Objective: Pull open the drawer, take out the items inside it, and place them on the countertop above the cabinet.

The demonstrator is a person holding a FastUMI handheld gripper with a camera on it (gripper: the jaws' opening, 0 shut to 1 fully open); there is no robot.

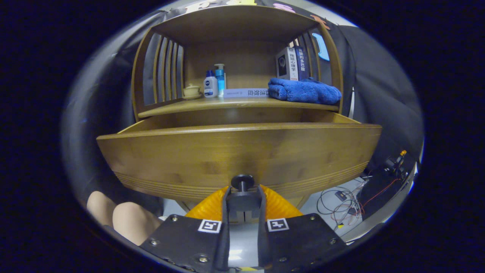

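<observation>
Drawer (238, 151) stands pulled out from a wooden cabinet (242, 34), its broad front panel directly ahead of the claw (243, 195) and just above it. The panel is smooth golden-brown wood with visible grain and several fine grooves cut along its lower edge. From this low angle the inside of the drawer is hidden, so its contents cannot be told.

A small dark round knob (242, 181) on a short stem sits at the bottom centre of the drawer front. The claw is narrowed, its two fingers close on either side of the knob's stem; whether both press on it cannot be told for sure. Ribbed, rounded finger parts flank the knob, and flat plates with square markers lie behind them.

Above the drawer is the tabletop (242, 103), a wooden board under a wooden roof, with a solid back and slatted sides. On its right end lies a folded blue towel (305, 91), soft and fluffy. Behind the towel stand two upright books (291, 62). Near the middle a flat white book (245, 92) lies on its side. To its left stand a tall blue pump bottle (219, 77) and a shorter white bottle (210, 85) with a blue cap, then a small cream lidded cup (191, 91) on a saucer.

Below the drawer, to the right, loose wires (341, 203) lie on a pale floor. To the left are a person's bare knees (121, 216).
</observation>
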